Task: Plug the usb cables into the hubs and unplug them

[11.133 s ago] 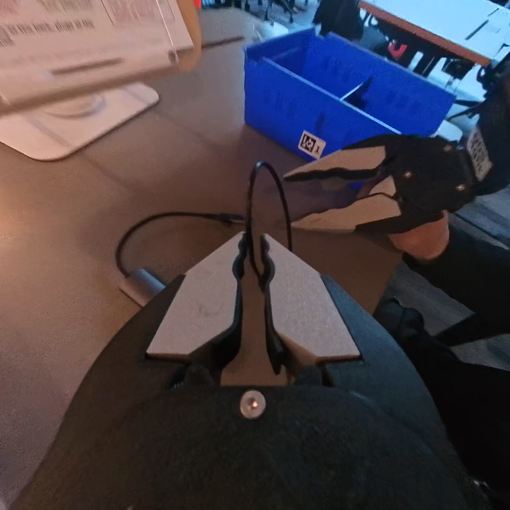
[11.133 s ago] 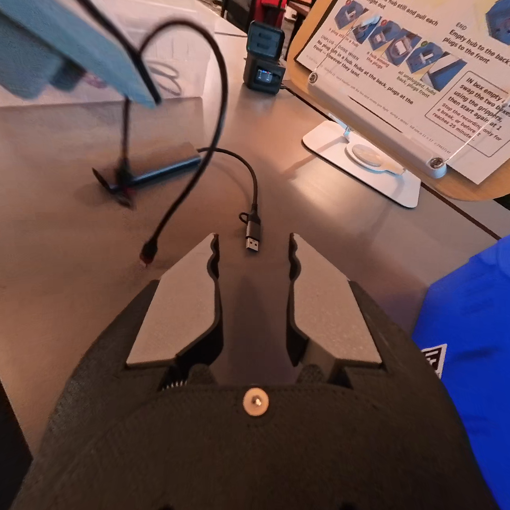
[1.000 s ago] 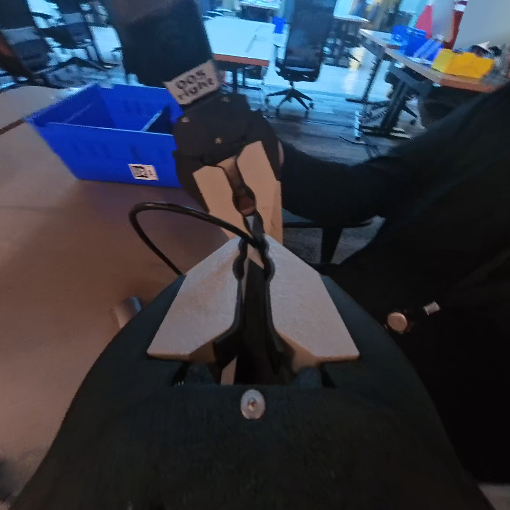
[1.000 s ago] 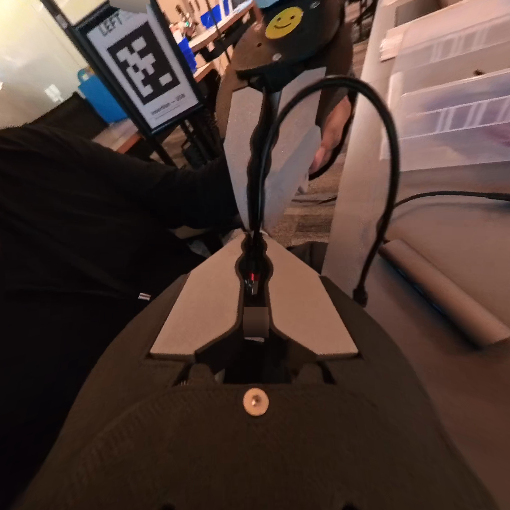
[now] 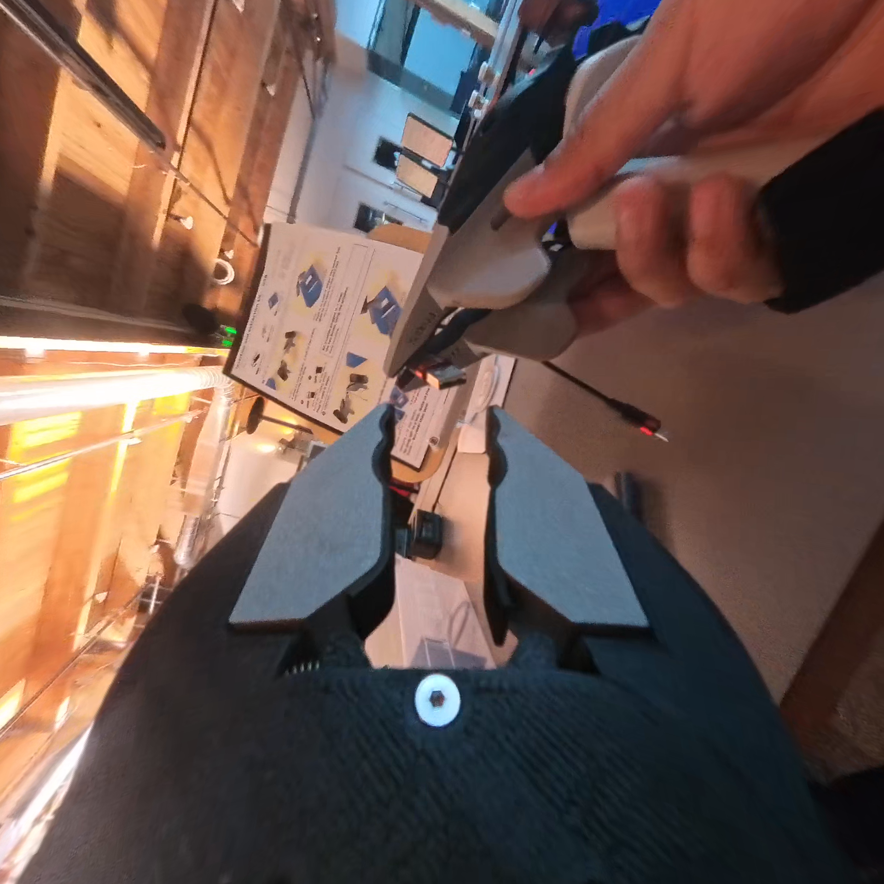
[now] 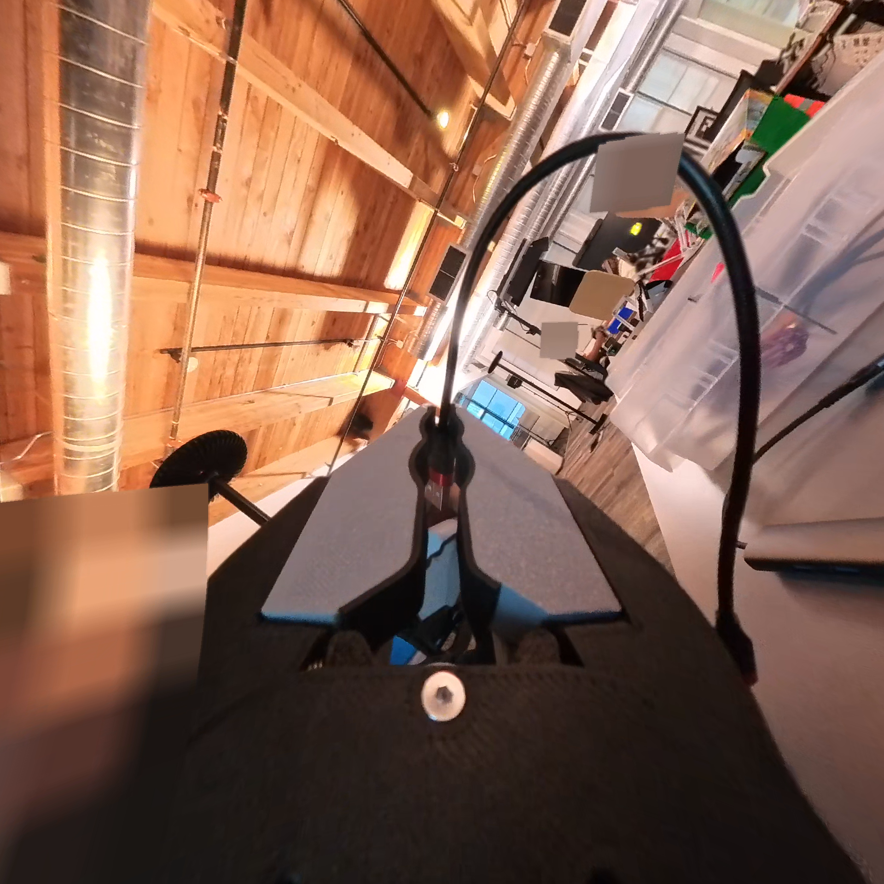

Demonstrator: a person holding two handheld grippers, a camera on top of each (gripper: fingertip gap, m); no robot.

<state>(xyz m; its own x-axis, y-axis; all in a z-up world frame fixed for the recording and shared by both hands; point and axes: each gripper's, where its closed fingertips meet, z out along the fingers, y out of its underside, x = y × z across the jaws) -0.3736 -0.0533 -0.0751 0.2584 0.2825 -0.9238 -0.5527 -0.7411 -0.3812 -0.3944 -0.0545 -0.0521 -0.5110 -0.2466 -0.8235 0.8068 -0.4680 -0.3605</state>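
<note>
Black cable (image 6: pixel 736 306) arcs from the right hand-held gripper (image 6: pixel 442 471), clamped on its USB plug (image 6: pixel 439 492), likely regripped for insertion. The left hand-held gripper (image 5: pixel 437 430) gapes empty. The hub (image 6: pixel 823 545) lies nearby on the desk (image 5: pixel 717 454).

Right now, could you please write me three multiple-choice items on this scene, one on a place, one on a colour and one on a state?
1. Where is the cable's large plug?
A. on the table
B. in the right tool
C. in the hub

2. What colour is the cable?
A. white
B. black
C. blue

3. How is the left tool?
A. shut on the cable
B. shut on nothing
C. open, holding nothing

Answers: 1 B, its fingers pinch the plug; 2 B, a black loop arcs overhead; 3 C, a clear gap separates its fingers.
</note>
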